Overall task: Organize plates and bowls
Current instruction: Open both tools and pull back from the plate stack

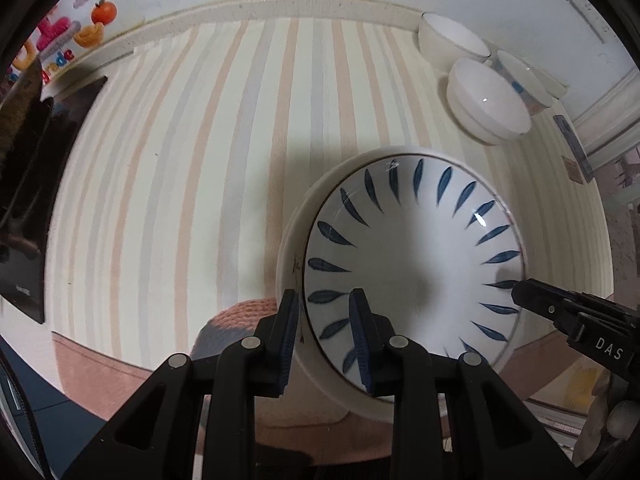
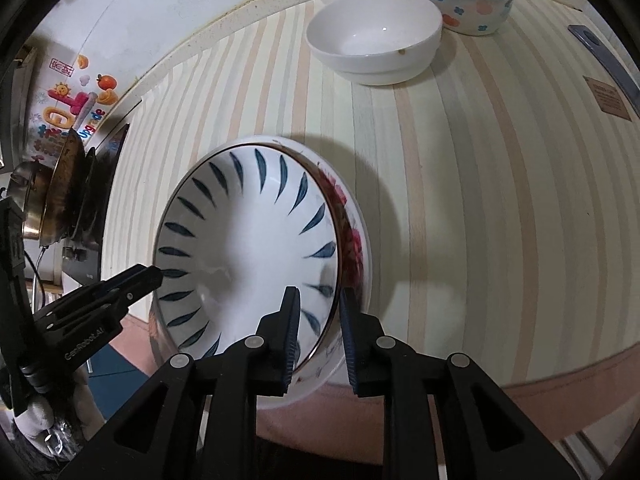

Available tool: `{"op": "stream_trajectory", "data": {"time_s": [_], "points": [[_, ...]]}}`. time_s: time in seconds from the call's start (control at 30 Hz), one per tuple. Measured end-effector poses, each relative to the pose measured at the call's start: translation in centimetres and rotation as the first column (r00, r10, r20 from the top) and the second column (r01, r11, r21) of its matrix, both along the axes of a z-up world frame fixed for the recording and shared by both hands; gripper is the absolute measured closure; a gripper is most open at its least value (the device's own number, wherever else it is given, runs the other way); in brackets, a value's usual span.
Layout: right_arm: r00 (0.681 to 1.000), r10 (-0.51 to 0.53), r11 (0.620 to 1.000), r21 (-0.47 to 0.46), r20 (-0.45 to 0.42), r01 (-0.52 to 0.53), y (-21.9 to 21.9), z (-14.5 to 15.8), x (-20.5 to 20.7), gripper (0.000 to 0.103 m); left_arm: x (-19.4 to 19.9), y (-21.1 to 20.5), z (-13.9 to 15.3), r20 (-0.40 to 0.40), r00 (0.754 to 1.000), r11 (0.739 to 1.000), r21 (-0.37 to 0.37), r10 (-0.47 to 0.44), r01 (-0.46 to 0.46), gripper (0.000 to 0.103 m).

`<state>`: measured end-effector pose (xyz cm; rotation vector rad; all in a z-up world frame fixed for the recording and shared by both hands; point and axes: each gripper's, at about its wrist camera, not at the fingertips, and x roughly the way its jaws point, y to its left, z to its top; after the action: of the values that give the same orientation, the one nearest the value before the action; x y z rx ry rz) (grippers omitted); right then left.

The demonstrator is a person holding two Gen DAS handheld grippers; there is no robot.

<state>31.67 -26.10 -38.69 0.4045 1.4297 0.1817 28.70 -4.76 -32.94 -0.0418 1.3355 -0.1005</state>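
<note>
— Where's the blue-leaf bowl [image 1: 412,264]?

— Nested in a flowered plate [image 2: 354,240] at the near edge of the striped desk [image 1: 180,160], partly past it.

— And the left tongs [image 1: 324,320]?

— Pinching the left rims of both dishes, one finger outside the plate and one inside the bowl.

— The right tongs [image 2: 320,320]?

— Narrowly spread astride the bowl's right rim; whether the pads press, I can't tell.

— Further right?

— Two white bowls [image 2: 372,36] and a spotted bowl [image 2: 464,4] at the back.
</note>
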Motion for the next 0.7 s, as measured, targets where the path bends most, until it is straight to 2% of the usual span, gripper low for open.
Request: {"op": "stream_trajectory", "data": {"time_s": [0.1,0.17,0.23,0.27,0.33,0.37,0.43,0.57,0.63,0.7], "points": [[1.0,0.003,1.0,-0.003,0.022,-0.003,0.2,2.4,-0.9,0.079,-0.9,0.0,2.3,0.022,1.0,1.0,-0.006,-0.001,0.002,0.079],[0.999,0.009,1.0,-0.024,0.051,-0.008,0.5,4.7,-1.7,0.072,-1.6,0.1,3.9,0.039,0.999,1.0,-0.002,-0.002,0.003,0.079],[0.997,0.008,0.999,-0.032,0.081,-0.005,0.8,7.3,-2.7,0.062,-2.4,0.2,5.8,0.059,0.998,1.0,-0.021,-0.009,0.01,0.079],[0.995,0.011,0.999,-0.034,0.096,-0.008,0.9,8.4,-3.1,0.06,-2.8,0.1,6.6,0.068,0.998,1.0,-0.02,-0.013,0.015,0.079],[0.991,0.021,0.998,-0.053,0.13,-0.014,1.4,11.0,-4.1,0.047,-3.8,0.1,8.3,0.088,0.996,1.0,-0.021,-0.02,0.022,0.078],[0.989,0.026,0.998,-0.062,0.142,-0.018,1.6,12.0,-4.5,0.043,-4.2,0.2,9.0,0.095,0.995,0.999,-0.027,-0.022,0.024,0.076],[0.983,0.038,0.996,-0.085,0.18,-0.023,2.2,14.5,-5.8,0.029,-5.1,0.3,10.5,0.112,0.993,0.999,-0.02,-0.023,0.026,0.071],[0.973,0.039,0.993,-0.116,0.228,-0.013,2.5,18.0,-8.1,0.021,-6.8,0.3,12.8,0.133,0.99,0.999,-0.024,-0.042,0.046,0.069],[0.972,0.025,0.993,-0.118,0.235,0.002,2.7,19.2,-9.1,0.017,-7.7,0.2,13.9,0.155,0.987,0.998,-0.013,-0.053,0.056,0.06],[0.968,0.012,0.994,-0.111,0.249,0.016,2.7,20.3,-10.3,0.014,-8.7,0.2,14.8,0.169,0.984,0.998,-0.02,-0.06,0.064,0.034]]}}
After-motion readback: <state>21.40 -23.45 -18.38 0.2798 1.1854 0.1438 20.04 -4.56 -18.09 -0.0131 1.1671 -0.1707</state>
